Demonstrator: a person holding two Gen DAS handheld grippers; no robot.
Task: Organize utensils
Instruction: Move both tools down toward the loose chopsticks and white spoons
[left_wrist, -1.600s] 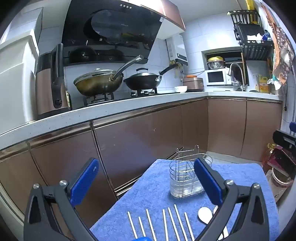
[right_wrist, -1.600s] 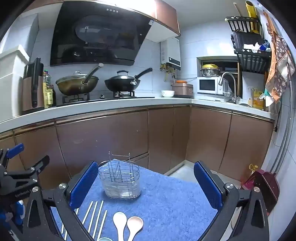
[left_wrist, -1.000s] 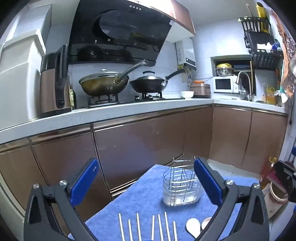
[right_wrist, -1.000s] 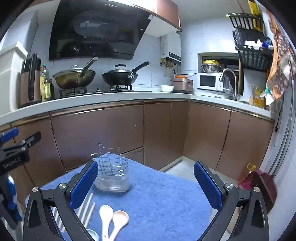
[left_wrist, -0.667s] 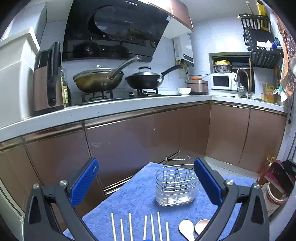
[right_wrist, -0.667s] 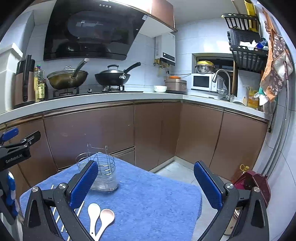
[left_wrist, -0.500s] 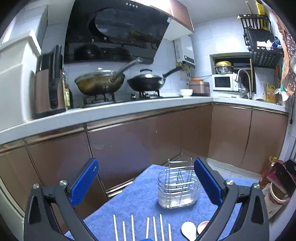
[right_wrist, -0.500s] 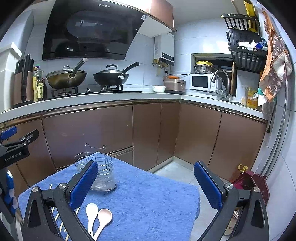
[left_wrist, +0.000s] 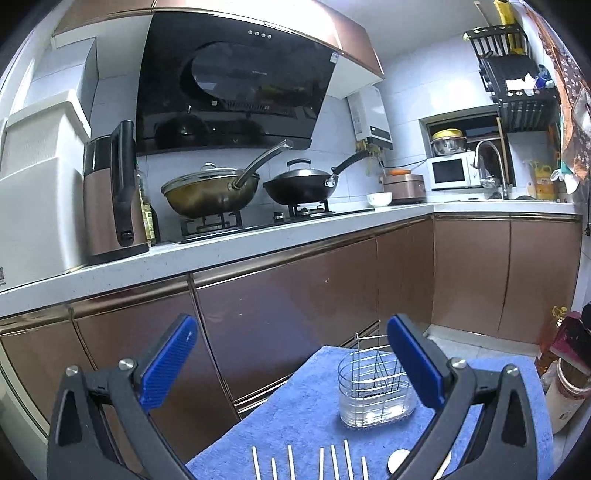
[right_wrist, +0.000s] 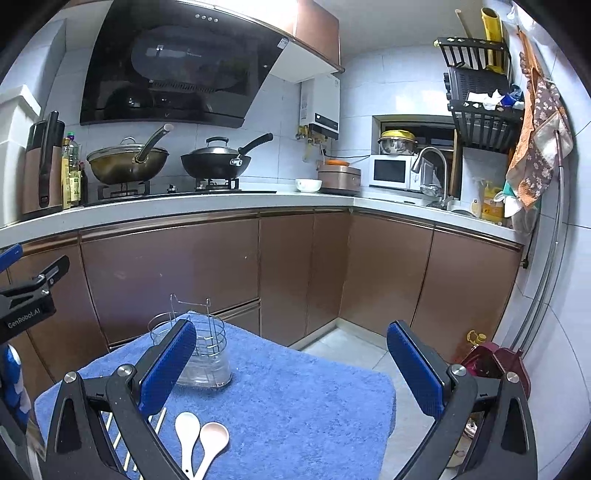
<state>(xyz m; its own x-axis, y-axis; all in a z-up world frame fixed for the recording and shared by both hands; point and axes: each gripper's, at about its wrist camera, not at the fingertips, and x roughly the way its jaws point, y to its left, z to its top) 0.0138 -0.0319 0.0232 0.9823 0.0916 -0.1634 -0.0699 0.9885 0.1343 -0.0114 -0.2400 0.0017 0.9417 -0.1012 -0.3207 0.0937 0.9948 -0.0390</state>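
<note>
Claws (left_wrist: 291, 363) wide; wire caddy (left_wrist: 373, 387) bare.

Wire utensil caddy (right_wrist: 201, 349) with clear plastic base — upright, empty, on the blue towel (right_wrist: 295, 406), toward its far left part. Chopsticks (left_wrist: 321, 459) — pale, lying roughly parallel on the towel nearer than the caddy. Two white spoons (right_wrist: 199, 439) lie side by side, bowls toward the caddy, right of the chopsticks.

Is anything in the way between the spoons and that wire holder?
Nothing visible. The two spoons lie on the blue towel, and only bare towel separates them from the wire utensil holder. The right tongs hang open above.
</note>
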